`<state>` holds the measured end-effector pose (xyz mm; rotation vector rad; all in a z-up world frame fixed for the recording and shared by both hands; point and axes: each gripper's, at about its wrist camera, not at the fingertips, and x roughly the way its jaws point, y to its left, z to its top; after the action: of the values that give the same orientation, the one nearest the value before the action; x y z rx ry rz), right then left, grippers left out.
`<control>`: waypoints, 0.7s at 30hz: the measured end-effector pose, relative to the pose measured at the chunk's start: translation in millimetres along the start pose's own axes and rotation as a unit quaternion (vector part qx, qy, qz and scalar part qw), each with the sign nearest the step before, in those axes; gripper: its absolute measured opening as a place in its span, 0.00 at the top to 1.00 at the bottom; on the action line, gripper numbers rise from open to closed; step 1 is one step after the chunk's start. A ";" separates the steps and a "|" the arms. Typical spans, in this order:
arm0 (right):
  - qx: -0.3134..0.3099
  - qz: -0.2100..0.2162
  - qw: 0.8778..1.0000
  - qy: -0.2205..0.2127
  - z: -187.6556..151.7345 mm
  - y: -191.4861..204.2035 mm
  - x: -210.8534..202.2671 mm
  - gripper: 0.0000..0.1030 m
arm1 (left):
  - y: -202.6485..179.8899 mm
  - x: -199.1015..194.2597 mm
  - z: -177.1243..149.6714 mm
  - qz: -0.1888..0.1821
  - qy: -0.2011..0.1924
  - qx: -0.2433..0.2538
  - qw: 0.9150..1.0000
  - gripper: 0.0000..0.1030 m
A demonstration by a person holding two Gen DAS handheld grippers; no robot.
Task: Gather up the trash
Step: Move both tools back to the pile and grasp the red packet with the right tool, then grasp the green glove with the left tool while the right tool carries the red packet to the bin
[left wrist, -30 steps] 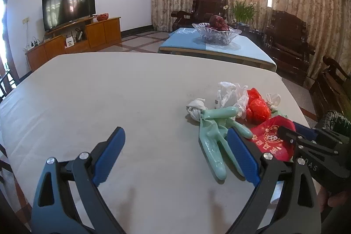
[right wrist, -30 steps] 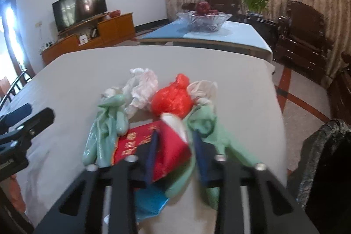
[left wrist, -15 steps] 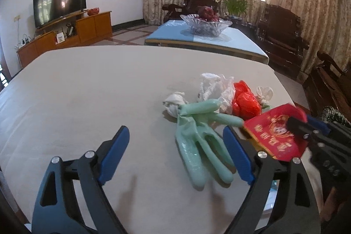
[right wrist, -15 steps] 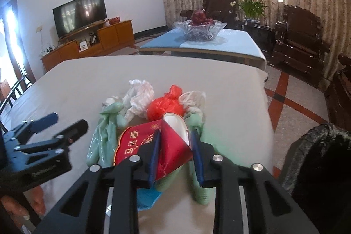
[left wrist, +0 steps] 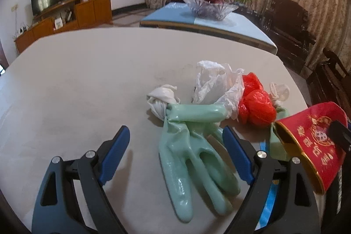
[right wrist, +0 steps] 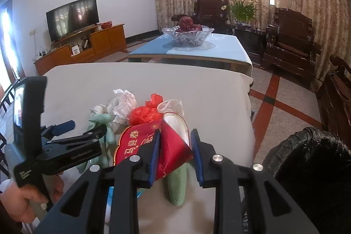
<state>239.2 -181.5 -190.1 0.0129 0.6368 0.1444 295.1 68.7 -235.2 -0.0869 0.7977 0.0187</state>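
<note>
Beige cloth covers the table (left wrist: 92,71) where a green rubber glove (left wrist: 193,152), white bag (left wrist: 216,82) and red bag (left wrist: 256,106) lie clustered. Just above the glove, the left gripper (left wrist: 177,152) has its jaws apart, having just narrowed slightly, the glove's fingers lying between them unpressed. Beside it, the right gripper (right wrist: 174,152) is clamped on a red paper packet (right wrist: 169,150), lifted near a black bin (right wrist: 311,170).

The big table (left wrist: 87,80) had a plain beige top. On it lay a small heap of trash near the right edge: a green rubber glove (left wrist: 193,150) with fingers toward the camera, a crumpled white plastic bag (left wrist: 215,80), a knotted red plastic bag (left wrist: 256,106) beside it, and a small white wad (left wrist: 161,95) touching the glove's cuff
</note>
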 end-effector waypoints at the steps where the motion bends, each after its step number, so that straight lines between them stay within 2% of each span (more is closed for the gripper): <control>1: 0.001 -0.001 1.000 0.001 0.2 -0.8 0.7 0.73 | 0.1 0.7 -0.1 -0.003 0.004 -0.001 1.000 0.28; 5: 0.002 -0.002 1.000 0.004 0.6 -1.9 3.2 0.73 | -3.7 7.7 -2.0 -0.032 0.026 0.005 0.999 0.62; 8: 0.002 -0.002 1.000 0.005 1.2 -1.7 3.9 0.73 | -4.0 2.8 -4.4 -0.038 0.022 0.004 0.999 0.77; 13: 0.001 0.000 1.000 -0.001 0.7 0.5 -2.9 0.73 | 5.8 -20.7 -10.9 -0.034 0.010 -0.011 0.999 0.86; 21: 0.004 0.006 1.000 -0.010 0.2 1.8 -23.0 0.73 | 11.8 -66.0 -22.3 -0.033 -0.007 0.003 0.999 0.88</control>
<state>220.8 -182.9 -176.3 0.0250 0.6171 0.1525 232.6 79.6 -204.4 -0.1071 0.7799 -0.0463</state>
